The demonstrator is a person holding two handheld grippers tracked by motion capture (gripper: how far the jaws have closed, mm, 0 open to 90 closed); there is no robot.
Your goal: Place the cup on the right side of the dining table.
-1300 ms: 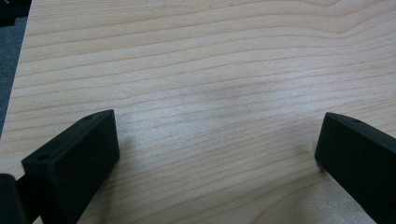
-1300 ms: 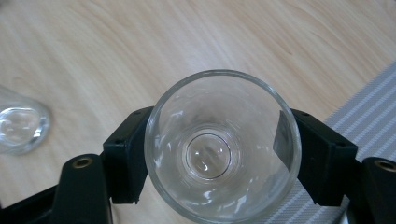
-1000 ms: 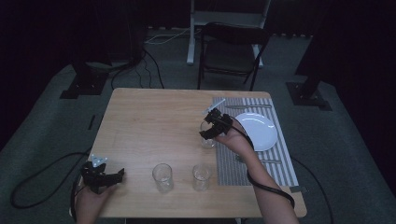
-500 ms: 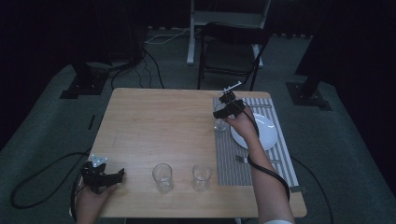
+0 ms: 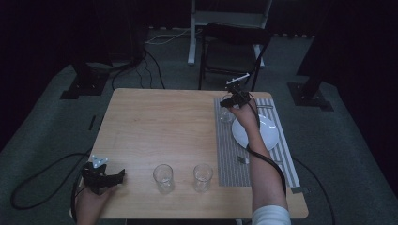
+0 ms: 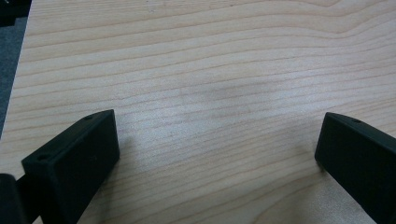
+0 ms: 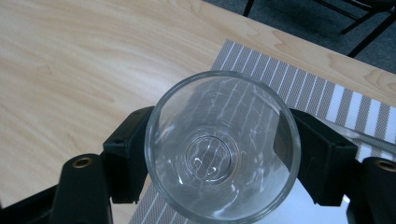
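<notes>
A clear drinking glass (image 7: 222, 149) stands upright between the black jaws of my right gripper (image 7: 219, 140), which is shut on its sides. In the high view this glass (image 5: 227, 114) hangs below the right gripper (image 5: 236, 99) over the far left corner of the striped placemat (image 5: 230, 154). Whether its base touches the mat I cannot tell. Two more empty glasses (image 5: 163, 177) (image 5: 202, 177) stand side by side near the table's front edge. My left gripper (image 5: 107, 178) rests near the front left corner, and its jaws (image 6: 217, 149) are wide open over bare wood.
A white plate (image 5: 265, 133) lies on the placemat to the right of the held glass, partly under my right forearm. A small piece of cutlery (image 5: 242, 160) lies on the mat nearer the front. A dark chair (image 5: 232, 51) stands behind the table's far edge.
My right gripper has carried the glass away from me, from beside the plate's left edge to the placemat's far left corner. The left gripper has stayed put.
</notes>
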